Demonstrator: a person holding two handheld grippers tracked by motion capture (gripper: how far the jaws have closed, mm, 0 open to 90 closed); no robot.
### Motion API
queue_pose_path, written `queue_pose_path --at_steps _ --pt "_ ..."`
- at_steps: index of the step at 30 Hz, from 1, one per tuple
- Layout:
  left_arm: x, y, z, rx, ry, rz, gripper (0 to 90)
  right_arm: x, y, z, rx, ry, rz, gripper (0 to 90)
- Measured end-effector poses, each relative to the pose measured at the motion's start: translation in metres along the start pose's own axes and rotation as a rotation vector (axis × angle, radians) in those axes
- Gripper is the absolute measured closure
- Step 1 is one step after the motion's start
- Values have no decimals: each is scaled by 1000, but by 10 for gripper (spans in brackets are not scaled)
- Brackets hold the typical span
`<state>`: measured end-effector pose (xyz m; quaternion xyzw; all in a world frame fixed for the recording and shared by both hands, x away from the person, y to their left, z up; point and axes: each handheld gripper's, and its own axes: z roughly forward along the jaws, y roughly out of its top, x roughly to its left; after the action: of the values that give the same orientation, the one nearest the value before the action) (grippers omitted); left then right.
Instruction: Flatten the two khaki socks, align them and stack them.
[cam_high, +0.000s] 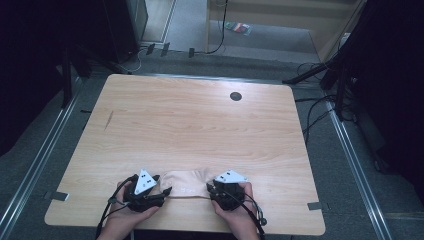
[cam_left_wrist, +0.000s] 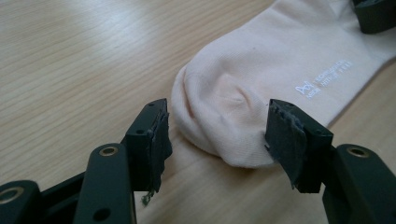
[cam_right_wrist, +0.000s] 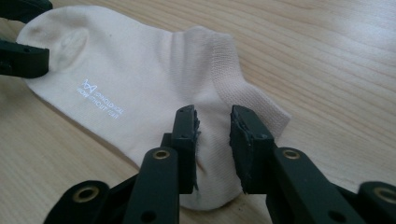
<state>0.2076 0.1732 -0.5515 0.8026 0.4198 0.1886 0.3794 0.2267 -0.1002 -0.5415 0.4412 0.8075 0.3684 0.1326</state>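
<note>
Sock (cam_high: 187, 183) is what is being worked on here: a short, cream one, laid flat near the front edge of the bench (cam_high: 200, 125), between the two grippers. It looks soft, thin and very light, so it will likely bend and bunch up when it is pulled. It is not likely to break or slip much, since cloth is easily caught by rough pads. Small white letters (cam_right_wrist: 100, 100) are printed on its side.

The toe end (cam_left_wrist: 219, 121) is rounded and a little puffed up. It sits between the fingers (cam_left_wrist: 156, 140) of the left gripper (cam_left_wrist: 217, 135), which are spread wide; the cloth is brushed on one side but is not squeezed. The ribbed cuff end (cam_right_wrist: 243, 93) lies by the right gripper (cam_right_wrist: 214, 128). Its fingers (cam_right_wrist: 187, 135) are set close together with a narrow gap left, just over the cloth, and nothing looks pinched yet.

A good hold can be taken at the thick cuff edge and at the toe tip, where the cloth is doubled.
</note>
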Motion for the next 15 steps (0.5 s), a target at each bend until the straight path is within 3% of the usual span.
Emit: queue_pose_path --at_steps 3,5,9,15 --pt "4 3 4 -2 -4 -25 427 -3 2 3 -6 -9 10 784" --pt "6 5 7 -10 1 -29 500 -6 4 5 -5 -15 14 848" --pt "10 9 8 -44 15 -72 642 -12 10 11 -16 -6 29 873" --pt "19 11 -6 -123 32 -143 645 -17 15 17 -27 -16 20 872"
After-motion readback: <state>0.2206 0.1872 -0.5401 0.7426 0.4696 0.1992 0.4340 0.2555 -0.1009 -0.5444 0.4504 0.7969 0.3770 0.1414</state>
